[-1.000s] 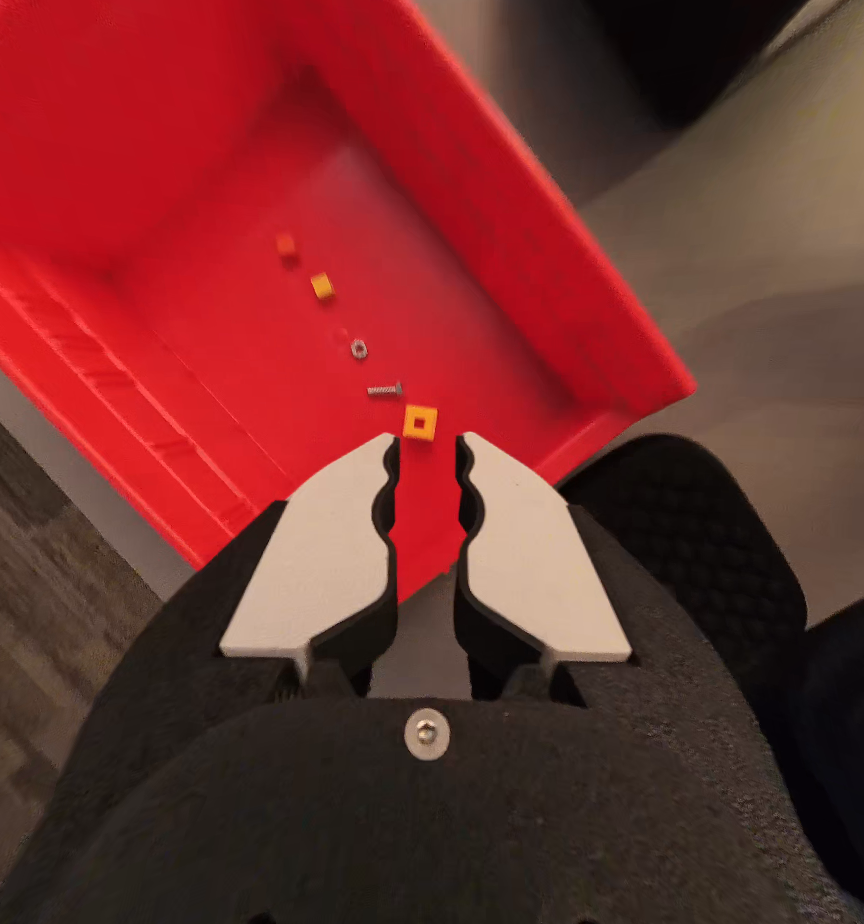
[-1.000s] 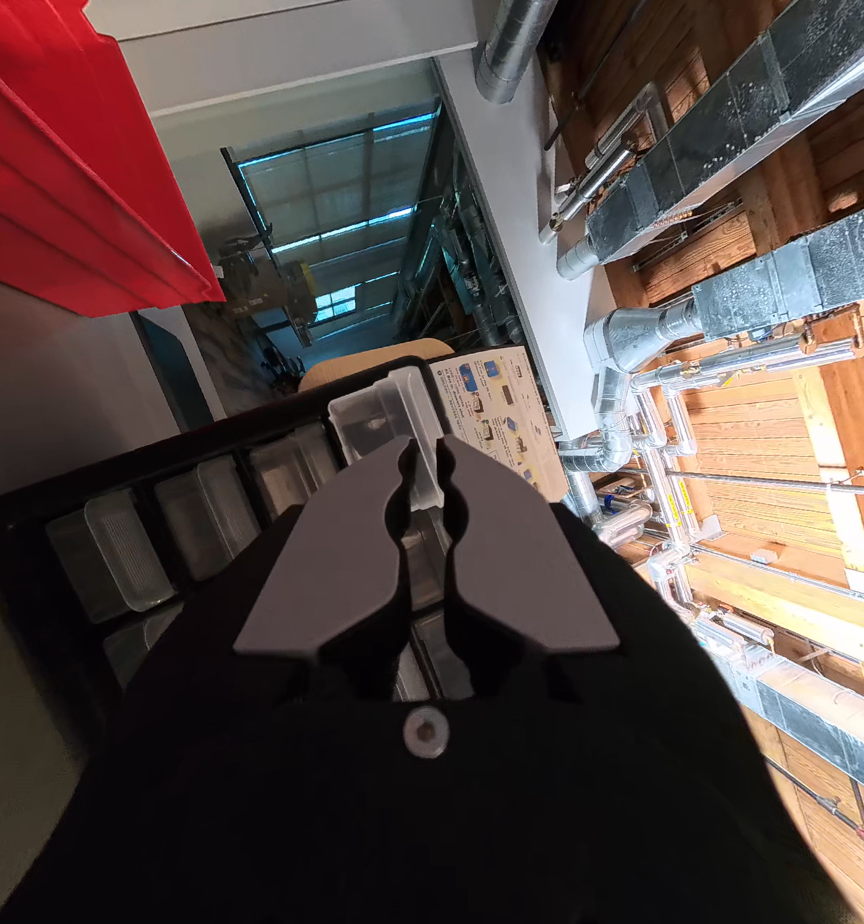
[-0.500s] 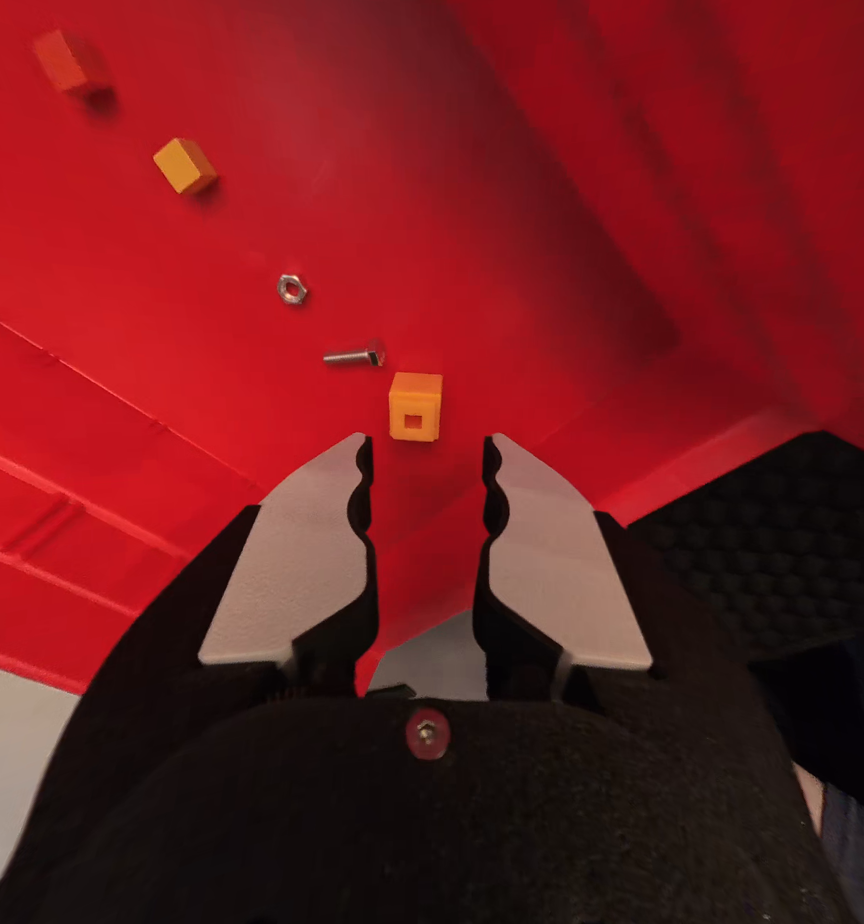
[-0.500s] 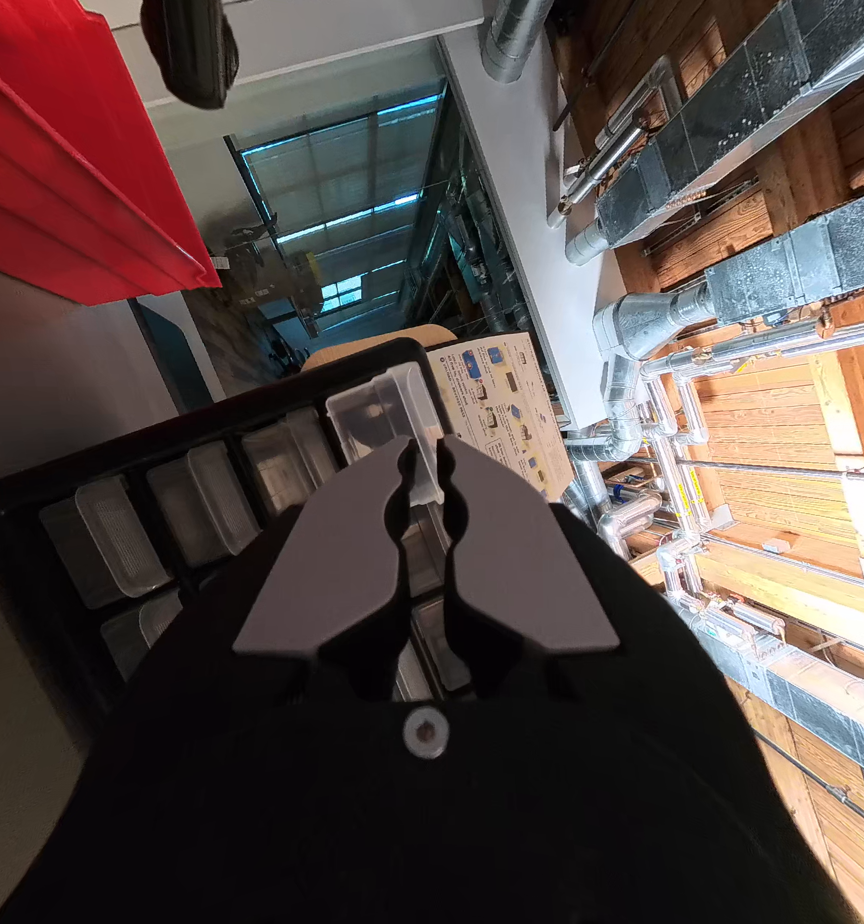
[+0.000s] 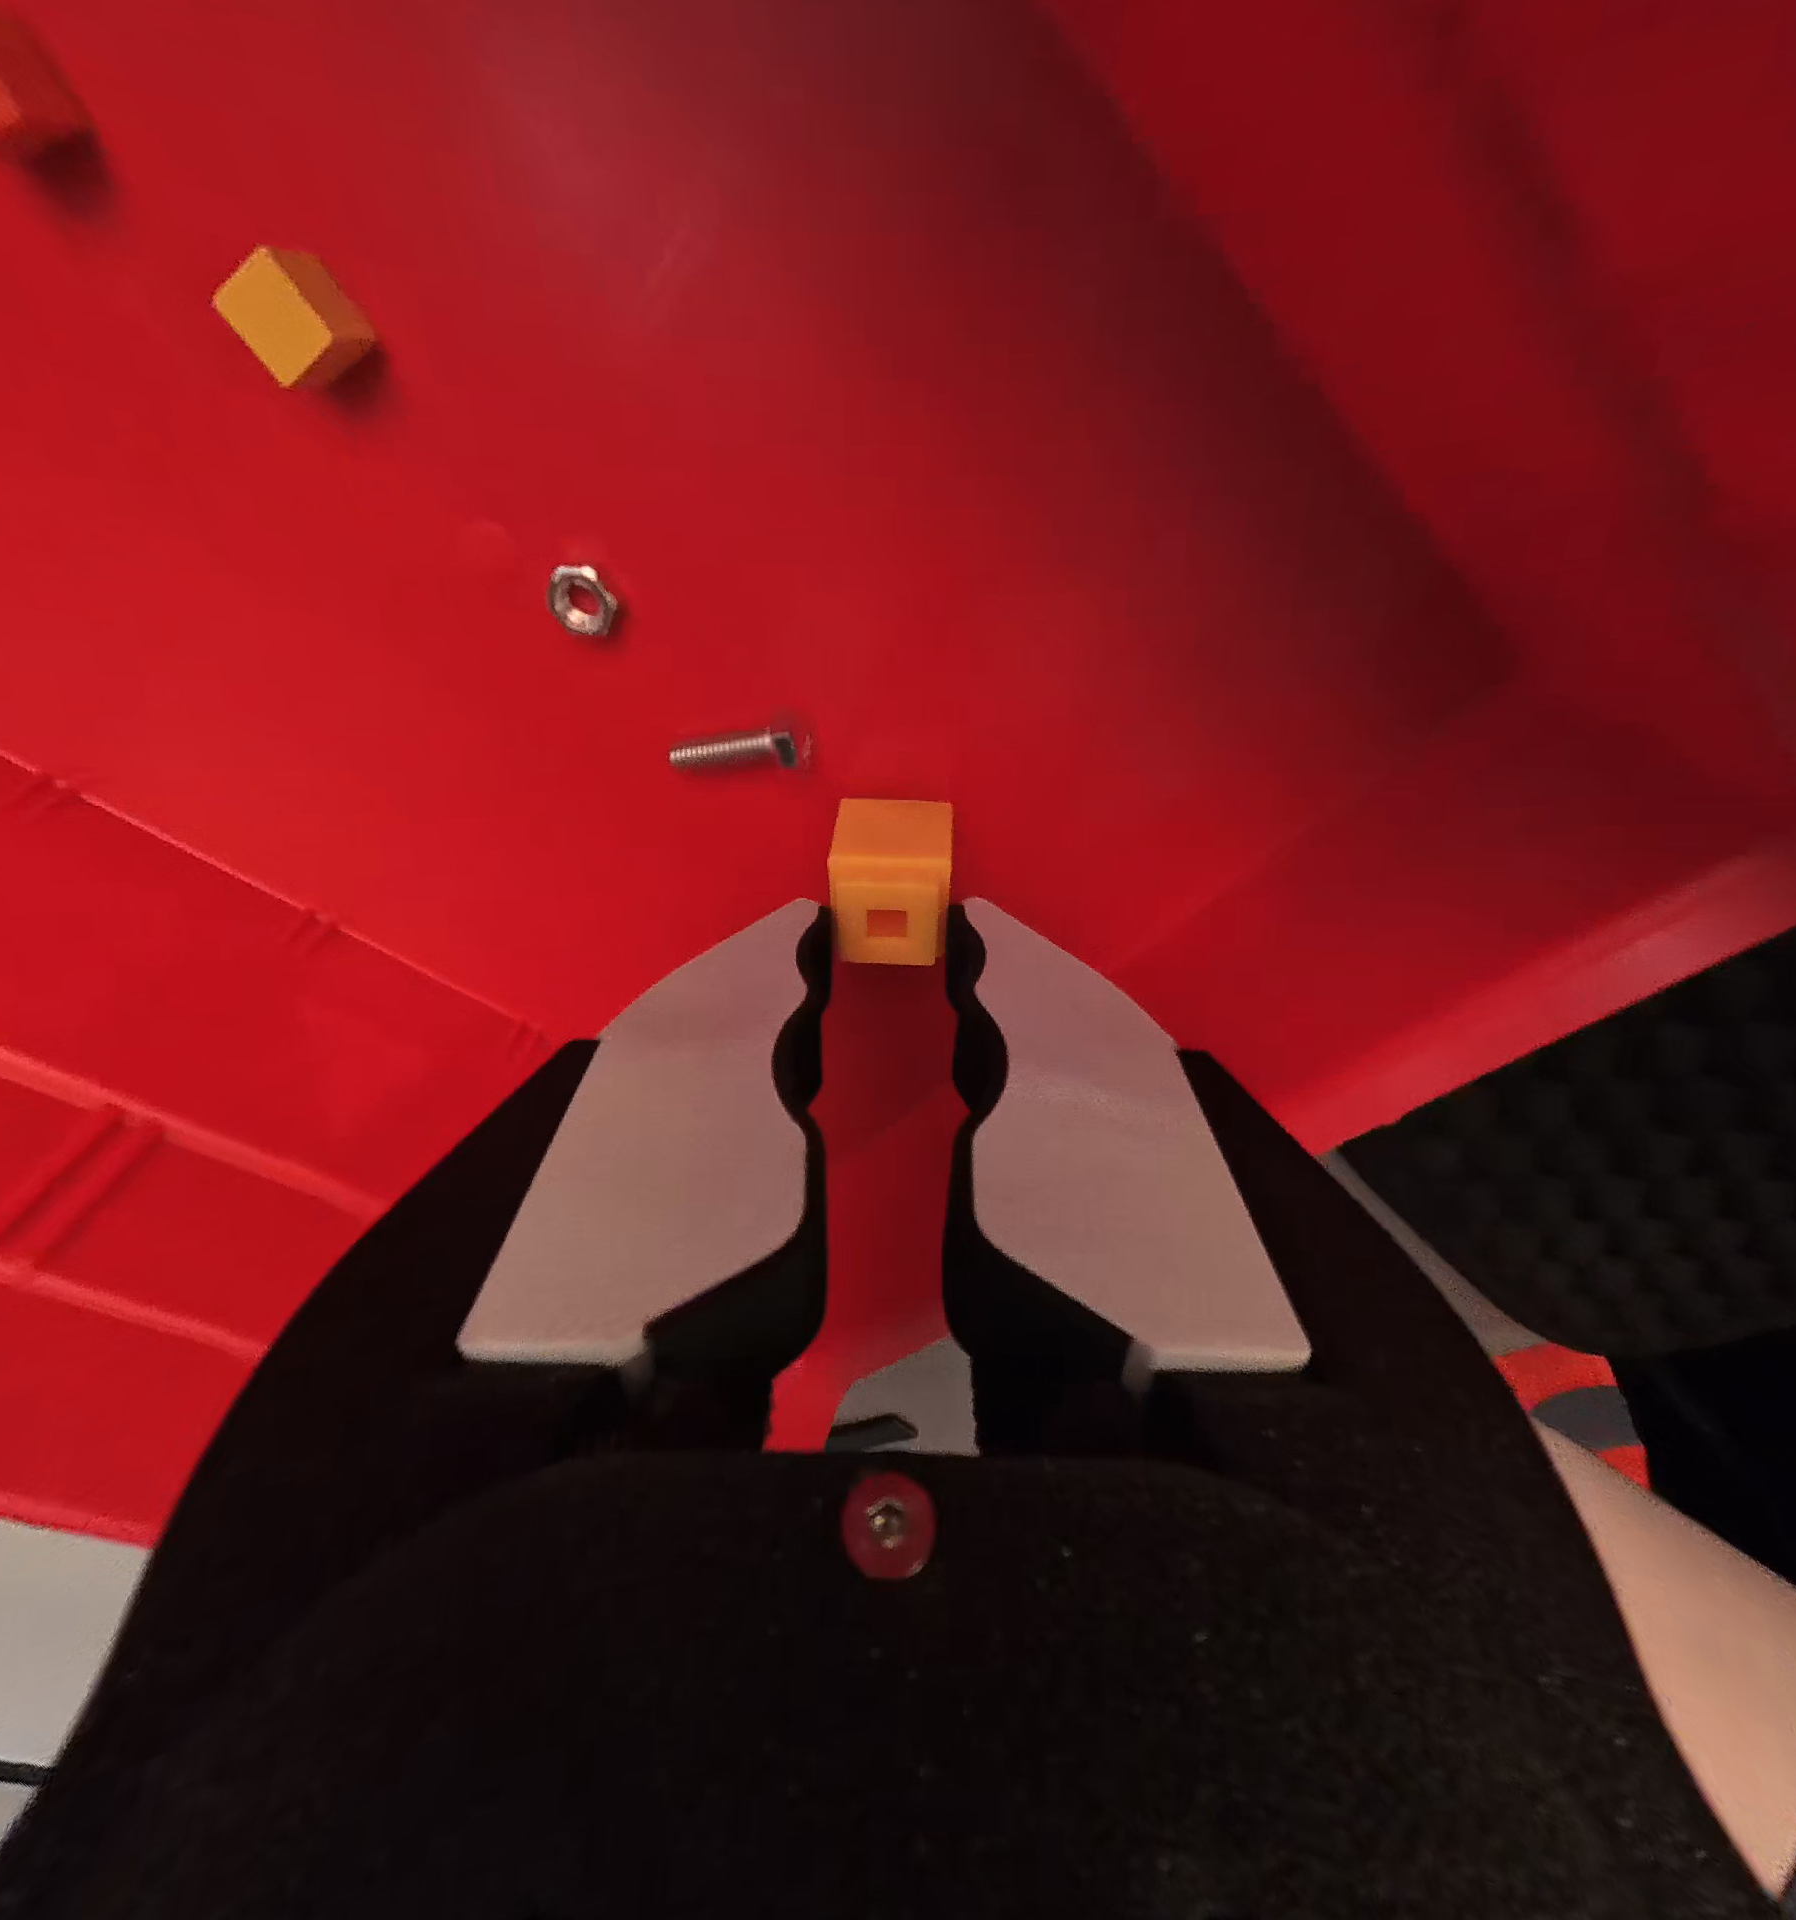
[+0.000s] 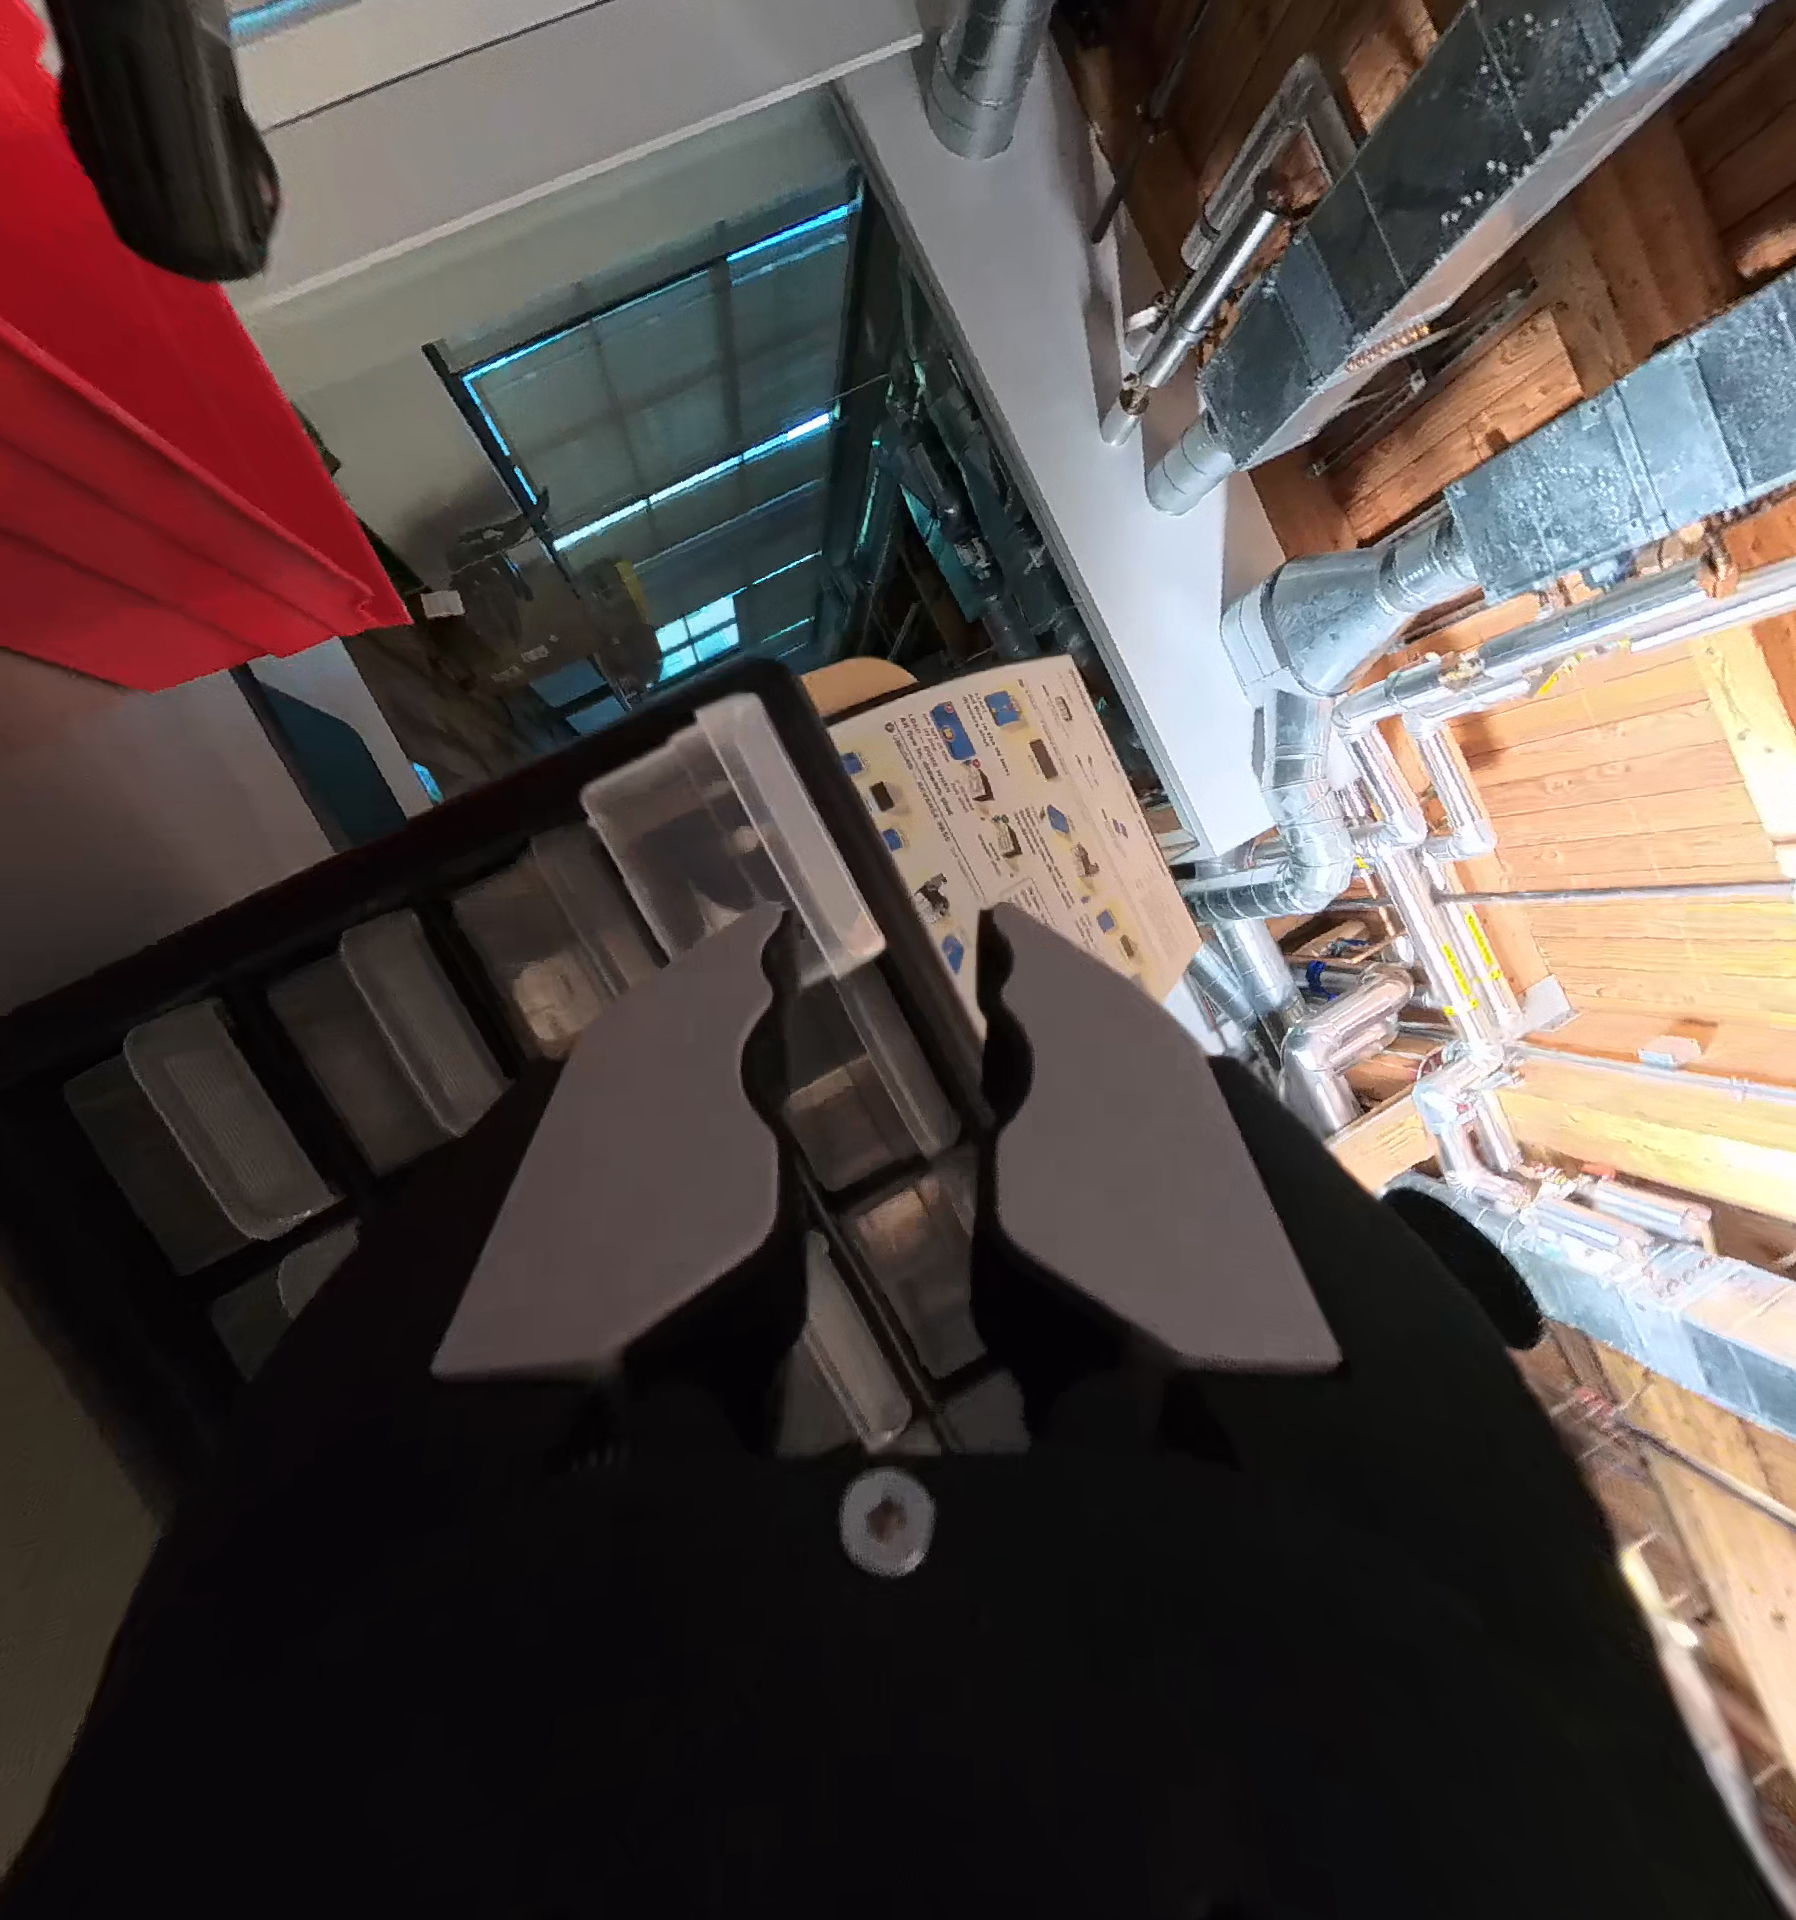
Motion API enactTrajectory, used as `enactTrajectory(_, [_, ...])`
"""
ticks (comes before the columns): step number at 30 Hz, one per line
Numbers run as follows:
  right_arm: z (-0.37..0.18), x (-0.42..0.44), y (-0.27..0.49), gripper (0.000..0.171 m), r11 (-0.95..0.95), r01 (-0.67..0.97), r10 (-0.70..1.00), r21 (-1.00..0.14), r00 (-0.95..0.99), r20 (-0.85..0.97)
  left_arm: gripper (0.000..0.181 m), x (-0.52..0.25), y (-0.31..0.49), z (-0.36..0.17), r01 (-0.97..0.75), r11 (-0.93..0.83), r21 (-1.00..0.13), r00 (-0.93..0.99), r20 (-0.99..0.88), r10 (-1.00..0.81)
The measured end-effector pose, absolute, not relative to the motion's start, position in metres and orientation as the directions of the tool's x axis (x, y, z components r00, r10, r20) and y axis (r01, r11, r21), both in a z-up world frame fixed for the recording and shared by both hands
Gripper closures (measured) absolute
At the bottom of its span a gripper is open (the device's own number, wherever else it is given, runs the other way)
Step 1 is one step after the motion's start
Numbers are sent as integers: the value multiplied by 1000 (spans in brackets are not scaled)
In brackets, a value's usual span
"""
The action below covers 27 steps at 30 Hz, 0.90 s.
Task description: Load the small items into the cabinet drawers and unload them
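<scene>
In the left wrist view my left gripper (image 5: 889, 920) reaches into the red bin (image 5: 1081, 416) and is shut on an orange cube with a square hole (image 5: 889, 888); both pads press its sides at the fingertips. The cube rests on the bin floor. In the right wrist view my right gripper (image 6: 883, 925) is open in front of the black drawer cabinet (image 6: 250, 935). A clear drawer (image 6: 728, 821) at the cabinet's end stands pulled out, its front lip just past my left fingertip (image 6: 759, 935), with nothing gripped.
On the bin floor lie a steel screw (image 5: 733, 748), a steel nut (image 5: 582, 603), a yellow-orange block (image 5: 291, 317) and a red-orange block (image 5: 0, 99). The red bin's outer wall (image 6: 94, 468) shows left of the cabinet. A printed sheet (image 6: 1019, 831) stands behind the cabinet. My hands' fingertips stand some 35 cm from each other. To reach the steel nut (image 5: 582, 603) in a straight line is about 6 cm for my left fingers, about 35 cm for my right.
My left gripper dropped into the bin, opened wider, then closed on the orange cube. My right gripper was shut at the pulled-out drawer's front and has opened off it.
</scene>
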State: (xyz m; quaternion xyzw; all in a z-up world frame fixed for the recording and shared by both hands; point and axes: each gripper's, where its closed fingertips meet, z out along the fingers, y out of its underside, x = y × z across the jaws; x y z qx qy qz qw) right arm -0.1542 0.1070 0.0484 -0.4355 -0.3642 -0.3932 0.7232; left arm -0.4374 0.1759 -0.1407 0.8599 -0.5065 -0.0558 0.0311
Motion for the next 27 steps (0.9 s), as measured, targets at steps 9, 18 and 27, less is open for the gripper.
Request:
enactTrajectory(9, [9, -158, 96, 137, 389, 826, -116, -409, 484, 867, 161, -432, 172, -80, -876, -465, -127, 479, -120, -869])
enactTrajectory(18, [-55, -212, 86, 140, 441, 819, 125, -368, 349, 929, 161, -346, 134, 41, -689, -272, -672, 434, -83, -897])
enactTrajectory(27, [-55, -209, 89, 140, 430, 805, 165, -410, 376, 912, 161, -234, 112, 89, -834, -41, -550, 214, -255, -943])
